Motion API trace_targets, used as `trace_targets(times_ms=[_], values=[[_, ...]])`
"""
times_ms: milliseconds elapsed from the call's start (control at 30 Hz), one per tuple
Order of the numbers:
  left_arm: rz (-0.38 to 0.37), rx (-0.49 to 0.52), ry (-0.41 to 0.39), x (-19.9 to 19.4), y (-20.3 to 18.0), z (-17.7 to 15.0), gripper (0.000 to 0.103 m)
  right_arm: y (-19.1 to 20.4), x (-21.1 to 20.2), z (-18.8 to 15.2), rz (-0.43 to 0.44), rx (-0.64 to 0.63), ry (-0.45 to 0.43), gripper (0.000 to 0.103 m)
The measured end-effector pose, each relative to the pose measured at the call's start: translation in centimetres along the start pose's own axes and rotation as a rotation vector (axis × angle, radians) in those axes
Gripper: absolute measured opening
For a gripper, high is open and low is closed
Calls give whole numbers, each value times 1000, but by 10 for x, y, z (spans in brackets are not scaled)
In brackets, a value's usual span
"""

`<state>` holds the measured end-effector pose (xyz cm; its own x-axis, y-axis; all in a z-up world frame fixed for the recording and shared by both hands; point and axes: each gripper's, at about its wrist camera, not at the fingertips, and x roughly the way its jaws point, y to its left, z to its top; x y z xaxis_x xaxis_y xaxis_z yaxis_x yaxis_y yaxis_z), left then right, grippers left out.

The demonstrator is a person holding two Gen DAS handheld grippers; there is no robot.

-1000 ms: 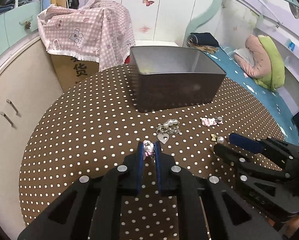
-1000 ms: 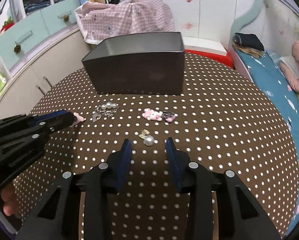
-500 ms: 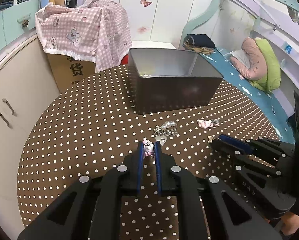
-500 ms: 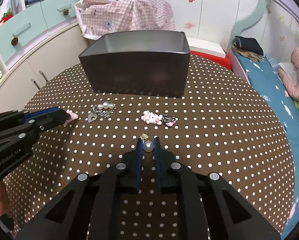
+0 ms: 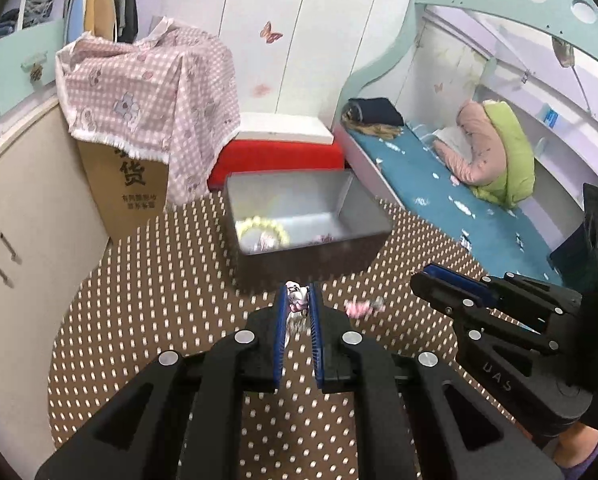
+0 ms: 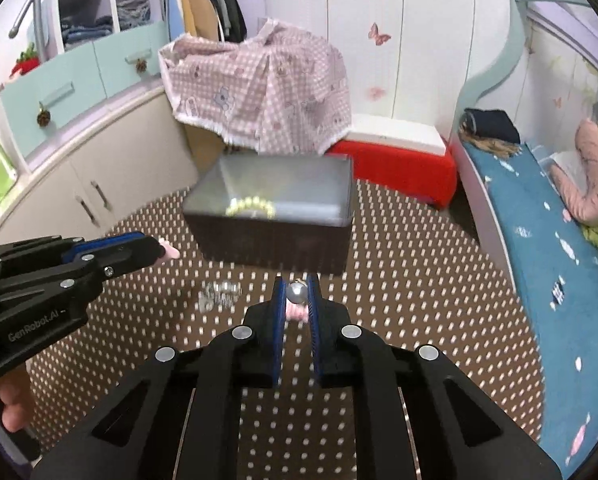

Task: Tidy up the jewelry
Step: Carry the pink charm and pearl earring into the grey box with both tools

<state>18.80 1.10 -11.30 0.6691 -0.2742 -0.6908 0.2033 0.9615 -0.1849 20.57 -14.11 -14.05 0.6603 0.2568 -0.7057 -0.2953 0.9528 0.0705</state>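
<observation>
Right gripper (image 6: 297,294): my jaws have just closed on the pearl earring (image 6: 296,292).
Left gripper (image 5: 297,298): clamped on the pink charm (image 5: 297,300).
Change: both pieces, on the table (image 5: 147,304) a second ago, now ride lifted.
Meaning: carry to the grey box (image 5: 299,216) likely next.
Remaining on table: silver heart chain (image 6: 219,296), pink clip (image 5: 357,309).

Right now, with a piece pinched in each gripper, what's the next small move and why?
Probably carry both forward over the open grey box. The left gripper is shut on a pink charm, the right gripper on a pearl earring, both off the dotted table, and a bead bracelet already lies inside.
</observation>
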Motion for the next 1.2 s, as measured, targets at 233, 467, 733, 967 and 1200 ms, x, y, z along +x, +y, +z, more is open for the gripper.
trace_targets(times_ms=[233,467,733,967,1200], values=[[-16,14,-30,2,-3,44,9,-4,-2,40,11,5,-48,12],[-20,1,8,26,3,68,9,-5,20,67,26,10,-40,12],[-25,-17,149,77,12,66,9,-5,65,71,41,25,36,12],[-19,-29,188,95,19,60,10,-8,89,64,39,33,75,12],[9,-17,185,100,18,58,10,-8,97,60,42,35,90,12]])
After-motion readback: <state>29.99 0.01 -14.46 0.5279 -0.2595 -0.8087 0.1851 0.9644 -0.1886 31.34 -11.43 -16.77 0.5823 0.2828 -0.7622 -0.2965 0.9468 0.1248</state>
